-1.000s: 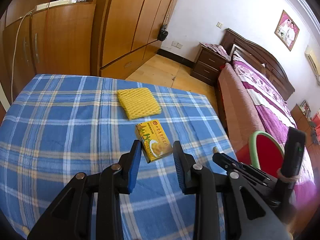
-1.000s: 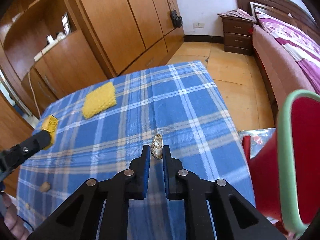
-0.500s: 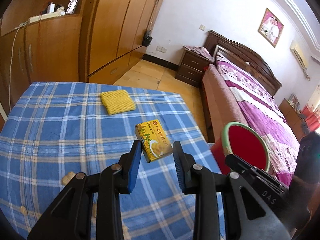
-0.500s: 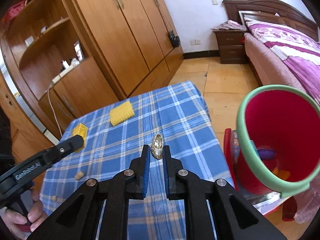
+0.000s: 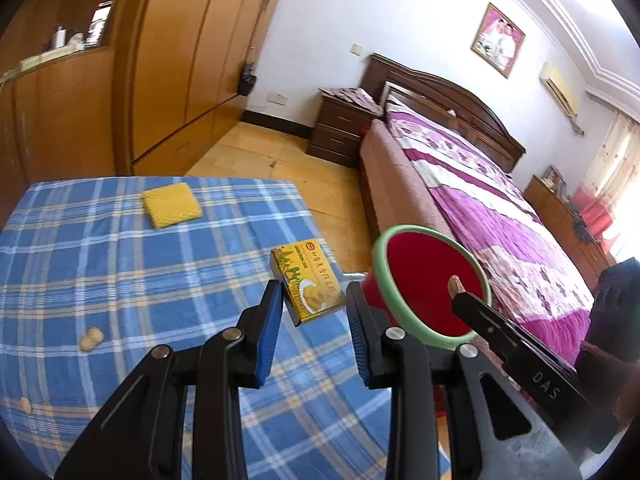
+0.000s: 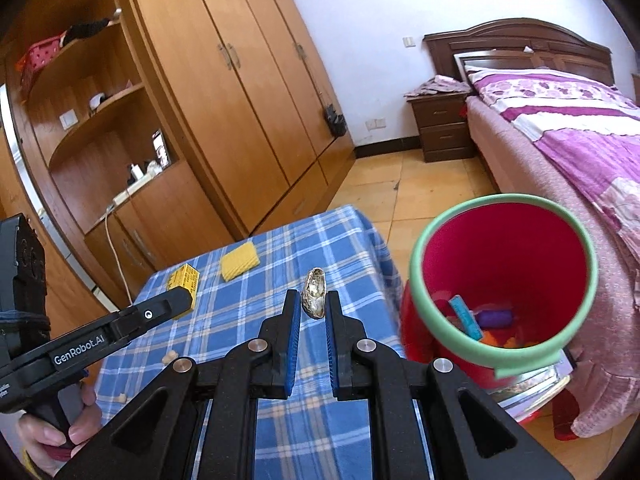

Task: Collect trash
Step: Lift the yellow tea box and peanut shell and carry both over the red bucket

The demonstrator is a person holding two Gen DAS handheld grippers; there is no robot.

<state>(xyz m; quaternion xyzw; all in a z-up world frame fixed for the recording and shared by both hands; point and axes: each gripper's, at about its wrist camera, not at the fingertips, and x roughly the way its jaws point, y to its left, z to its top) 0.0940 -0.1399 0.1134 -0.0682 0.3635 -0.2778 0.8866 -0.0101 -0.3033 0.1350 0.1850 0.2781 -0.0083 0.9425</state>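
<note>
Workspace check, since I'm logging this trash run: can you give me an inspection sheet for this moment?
Surface: blue plaid tablecloth on the table.
Job's things: yellow box in left gripper; peanut shell in right gripper; red bin beside the table, already holding litter.
Clutter: yellow sponge; peanut bits on the cloth.
Grippers: both shut on their loads, neither over the bin mouth in its own view.
Cables: white cord down the wardrobe.
Surroundings: wardrobe, bed, nightstand, wood floor.
</note>
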